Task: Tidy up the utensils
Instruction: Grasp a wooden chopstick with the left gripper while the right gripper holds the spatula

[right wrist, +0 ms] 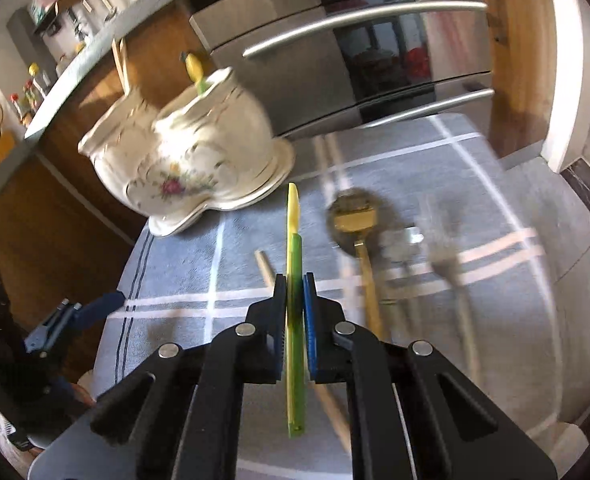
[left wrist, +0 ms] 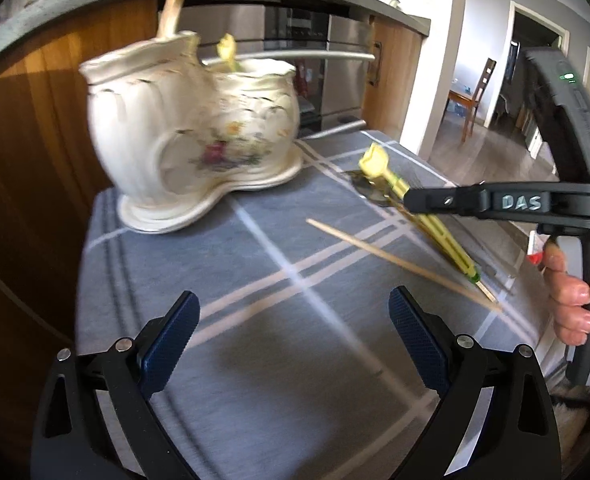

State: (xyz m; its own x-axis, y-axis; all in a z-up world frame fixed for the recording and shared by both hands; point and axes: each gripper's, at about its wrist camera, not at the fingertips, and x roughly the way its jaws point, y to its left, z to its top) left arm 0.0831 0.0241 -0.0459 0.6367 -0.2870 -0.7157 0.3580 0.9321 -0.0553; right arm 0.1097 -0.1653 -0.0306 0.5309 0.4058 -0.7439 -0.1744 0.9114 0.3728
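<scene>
A white floral ceramic utensil holder [left wrist: 199,132] with two pockets stands at the back left of the grey checked cloth [left wrist: 275,340]; it also shows in the right wrist view [right wrist: 187,160]. A wooden utensil [left wrist: 173,6] and a yellow-green one [left wrist: 227,50] stand in it. My right gripper [right wrist: 295,284] is shut on a yellow-green plastic utensil [right wrist: 293,220] held above the cloth; in the left wrist view this gripper [left wrist: 415,200] clamps the utensil [left wrist: 379,164]. My left gripper [left wrist: 293,312] is open and empty over the cloth. A wooden chopstick [left wrist: 395,260] lies on the cloth.
A gold spoon [right wrist: 355,224] and blurred metal utensils [right wrist: 447,260] lie on the cloth to the right. Wooden cabinets [left wrist: 35,120] and a steel oven [right wrist: 375,40] stand behind the table. A doorway with a chair [left wrist: 475,92] opens at the far right.
</scene>
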